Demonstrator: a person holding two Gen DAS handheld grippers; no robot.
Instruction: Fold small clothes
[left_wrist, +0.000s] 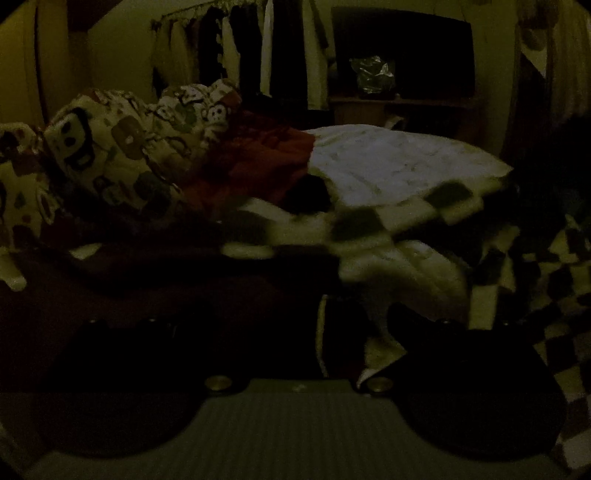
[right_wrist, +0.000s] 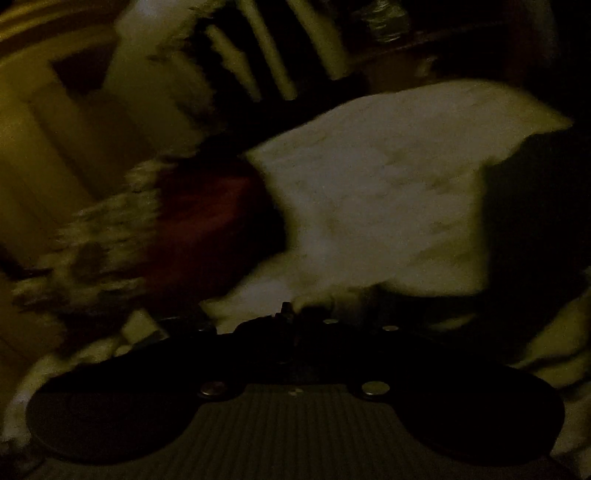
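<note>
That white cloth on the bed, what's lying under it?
A checkered blanket shows under the white cloth along its near edge, and a red fabric lies at its left edge. Anything further beneath is covered.

the way ahead is blocked by a white cloth (left_wrist: 399, 162) lying flat on the checked blanket (left_wrist: 554, 332), with a red cloth (left_wrist: 251, 162) touching its left edge. a heaped patterned quilt (left_wrist: 110, 147) is piled further left. hanging clothes (left_wrist: 236, 48) and a dark shelf (left_wrist: 402, 55) are seen behind.

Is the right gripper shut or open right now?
Shut: the right gripper's fingers meet at the tips, at the edge of the white cloth.
</note>
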